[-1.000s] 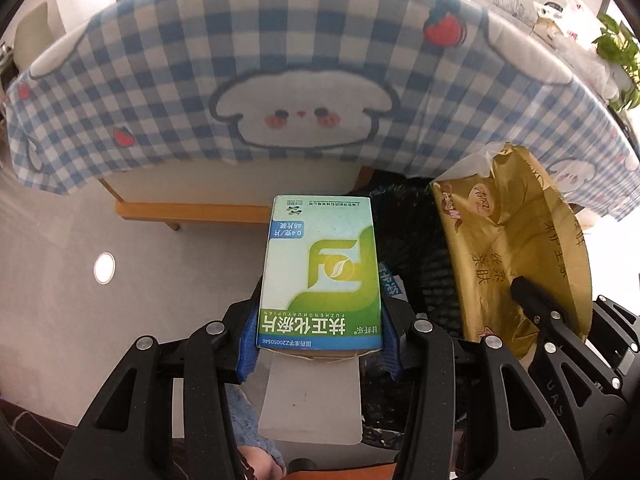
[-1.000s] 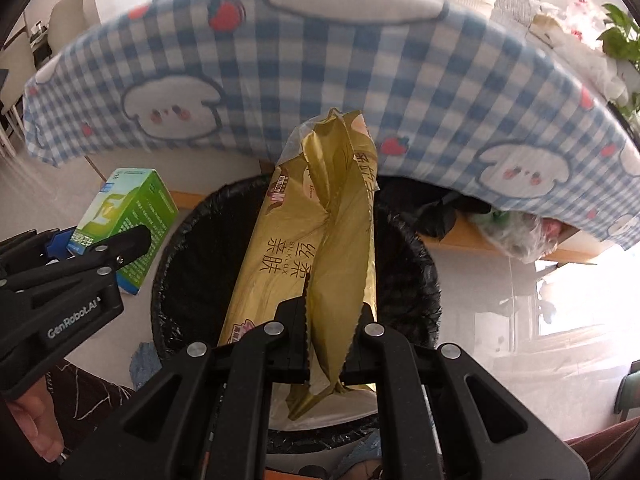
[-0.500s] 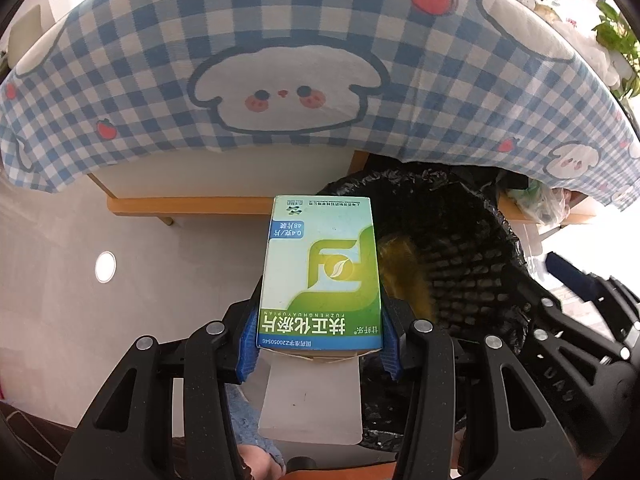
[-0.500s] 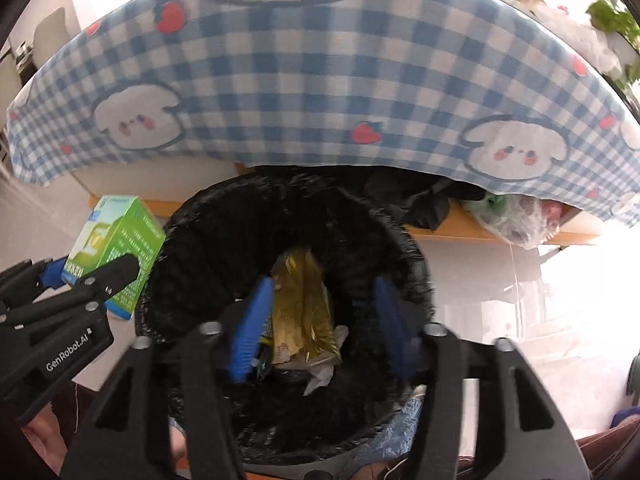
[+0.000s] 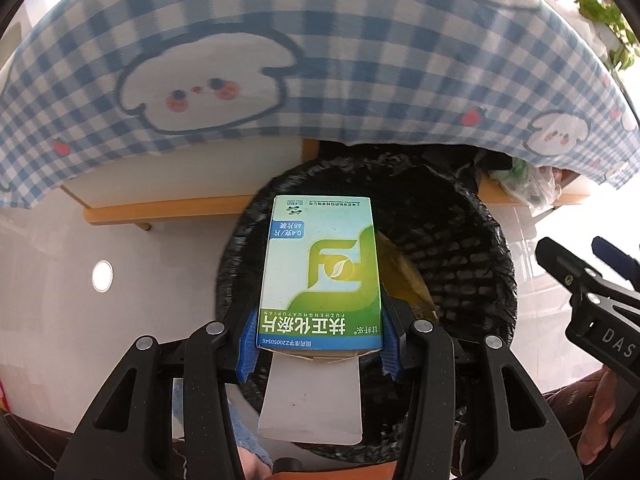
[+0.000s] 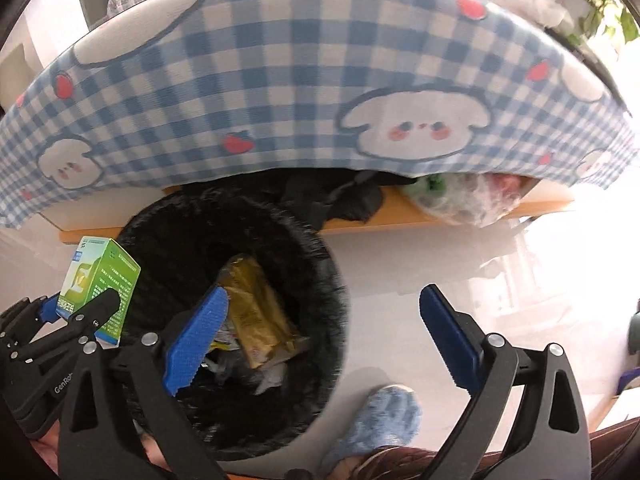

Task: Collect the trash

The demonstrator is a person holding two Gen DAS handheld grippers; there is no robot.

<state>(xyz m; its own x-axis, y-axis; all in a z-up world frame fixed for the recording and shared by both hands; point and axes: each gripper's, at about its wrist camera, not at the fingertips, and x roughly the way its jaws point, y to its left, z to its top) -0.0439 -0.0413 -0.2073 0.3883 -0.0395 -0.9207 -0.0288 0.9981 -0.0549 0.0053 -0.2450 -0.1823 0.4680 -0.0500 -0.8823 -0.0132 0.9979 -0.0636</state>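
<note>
1. Surface with the blue-and-white checked tablecloth (image 5: 320, 60): fills the far half of both views; its hem hangs just above and behind the bin.
2. Bin (image 5: 460, 216), lined with a black bag: stands on the pale floor at the near edge of the surface, mouth open upward. A gold foil bag (image 6: 256, 312) lies inside among smaller scraps.
3. Green-and-white carton (image 5: 320, 272): the trash in hand. From the left wrist view it lies over the left part of the bin mouth; from the right wrist view it appears at the bin's left rim, so whether it is fully over the opening cannot be told.
4. Left gripper (image 5: 320, 348): pinching the carton by its near end, blue pads against both narrow sides; the carton's open flap hangs toward the camera.
5. Right gripper (image 6: 324, 340): spread wide and holding nothing, over the right rim of the bin.

Handling note: the release looks best made once the carton is carried further right, toward the centre of the mouth, and tipped far end down, so it drops clear of the rim.
</note>
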